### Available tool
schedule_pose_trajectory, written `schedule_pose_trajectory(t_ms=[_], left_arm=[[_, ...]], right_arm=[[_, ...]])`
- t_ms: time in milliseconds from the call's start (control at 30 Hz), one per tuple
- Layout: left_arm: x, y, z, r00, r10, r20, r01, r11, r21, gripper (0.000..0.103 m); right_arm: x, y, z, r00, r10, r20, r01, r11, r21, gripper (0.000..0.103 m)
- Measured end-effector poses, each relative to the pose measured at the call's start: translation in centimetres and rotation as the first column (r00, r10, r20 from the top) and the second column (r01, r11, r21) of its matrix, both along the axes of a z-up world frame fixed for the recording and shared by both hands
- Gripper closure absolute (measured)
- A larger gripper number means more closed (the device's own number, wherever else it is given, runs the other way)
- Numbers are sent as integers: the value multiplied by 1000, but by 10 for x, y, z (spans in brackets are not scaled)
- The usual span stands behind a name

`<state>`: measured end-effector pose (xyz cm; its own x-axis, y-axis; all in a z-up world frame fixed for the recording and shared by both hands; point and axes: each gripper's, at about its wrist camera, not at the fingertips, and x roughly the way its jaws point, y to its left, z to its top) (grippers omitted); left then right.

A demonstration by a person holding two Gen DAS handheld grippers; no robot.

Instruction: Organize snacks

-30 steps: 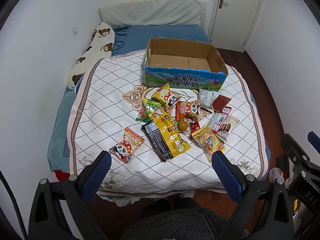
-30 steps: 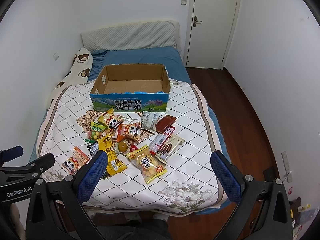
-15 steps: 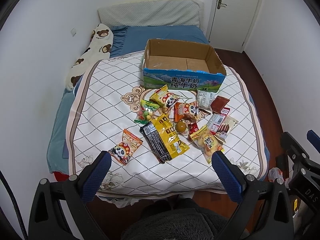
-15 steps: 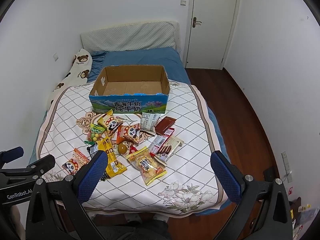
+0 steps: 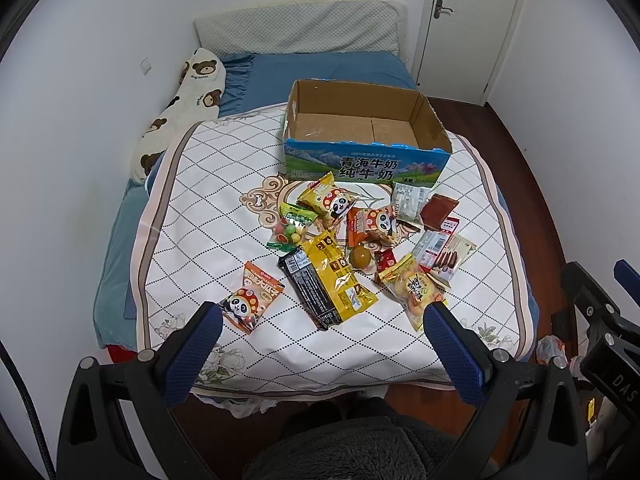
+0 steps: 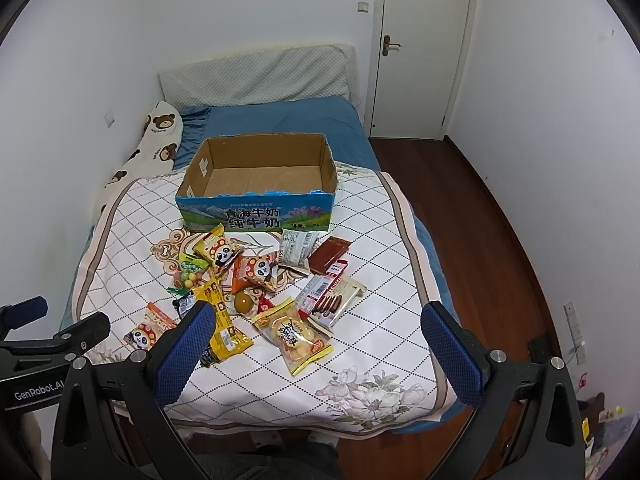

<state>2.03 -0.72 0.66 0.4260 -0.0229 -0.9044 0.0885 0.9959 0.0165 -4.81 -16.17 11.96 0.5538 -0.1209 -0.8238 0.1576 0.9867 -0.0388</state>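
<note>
Snacks (image 5: 352,248) in bright crinkled wrappers lie jumbled on quilt (image 5: 192,200).

The cardboard box (image 5: 362,136) is brown inside, its front blue and green with white lettering. Before the box lie a yellow panda packet (image 5: 329,201), an orange panda packet (image 5: 372,224), a black bar (image 5: 308,288) and a dark red sachet (image 5: 439,213). The quilt (image 5: 208,216) under the box is white with a dotted diamond grid. Left of the box, the pillow (image 5: 192,92) is cream with brown bears.

White walls (image 6: 540,80), white door (image 6: 424,48), dark wooden floor (image 6: 460,208), blue-sheeted bed (image 6: 288,118), grey headboard (image 6: 256,76)
</note>
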Motion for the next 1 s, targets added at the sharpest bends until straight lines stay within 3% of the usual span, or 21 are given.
schedule_pose_trajectory(t_ms=[333,433,567,700,867,1000], left_arm=[[9,8,-8,1000,26,-12,-26,1000,-6,0],[27,23,-29,995,79,-59,-81,997,-18,0],[52,43,-75,976,138,-167,-145,989,-28,0],[82,49,-139,930,161,-330,-192,979,-62,0],[121,34,-229,825,149,-545,-260,956,-133,1],[143,24,-282,756,161,-635,-320,937,-143,1]], right_arm=[[5,-1,-11,1000,-5,-22,5,1000,15,0],[17,-5,-33,998,-1,-60,3,999,37,0],[46,-10,-88,990,38,-138,-31,998,51,0],[79,-13,-160,957,111,-269,-89,992,94,0],[111,-8,-246,888,208,-411,-168,977,132,0],[128,-1,-288,839,269,-473,-214,962,167,0]])
